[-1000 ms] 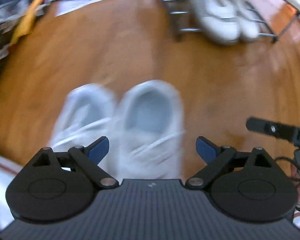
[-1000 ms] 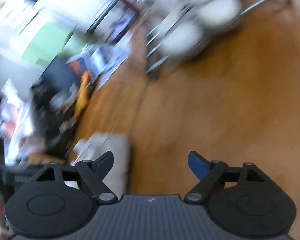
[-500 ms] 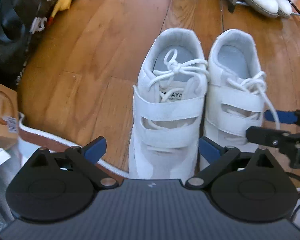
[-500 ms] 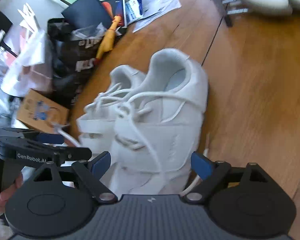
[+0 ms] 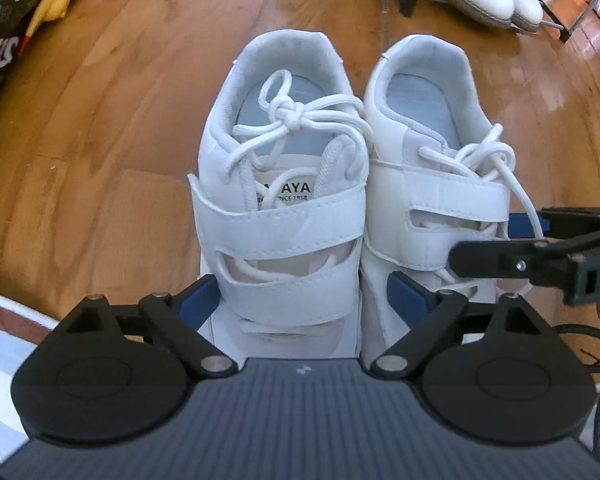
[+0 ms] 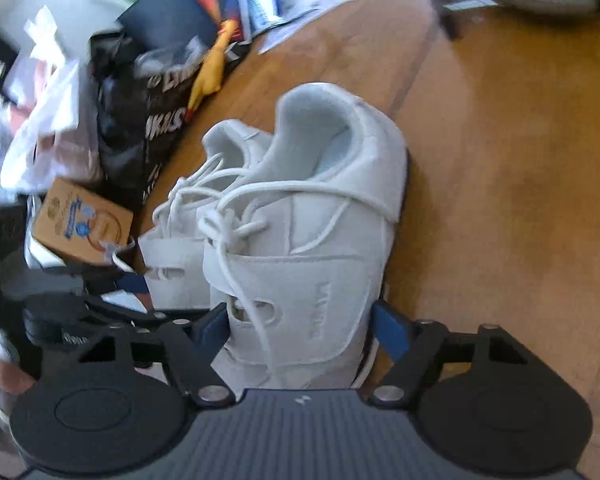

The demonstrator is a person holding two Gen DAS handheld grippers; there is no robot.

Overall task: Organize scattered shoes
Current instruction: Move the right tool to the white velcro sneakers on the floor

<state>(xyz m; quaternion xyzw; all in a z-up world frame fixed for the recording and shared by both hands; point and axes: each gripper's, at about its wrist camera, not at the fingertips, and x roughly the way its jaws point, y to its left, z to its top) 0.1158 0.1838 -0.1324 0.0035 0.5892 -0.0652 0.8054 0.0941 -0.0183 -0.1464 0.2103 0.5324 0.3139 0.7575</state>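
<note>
— Where are our hands now?
— Our left gripper points steeply down, fingers closing around the left shoe, not yet pressing.
— And the right?
— Our right gripper slants down, fingers closing around the right shoe; both shoes stand together on the floor.

A: Left wrist view: sharp, bright daylight; glare streaks on the wooden floor at top right.
B: Right wrist view: motion blur, worst on the clutter at left. Fisheye bending at both rims.
</note>
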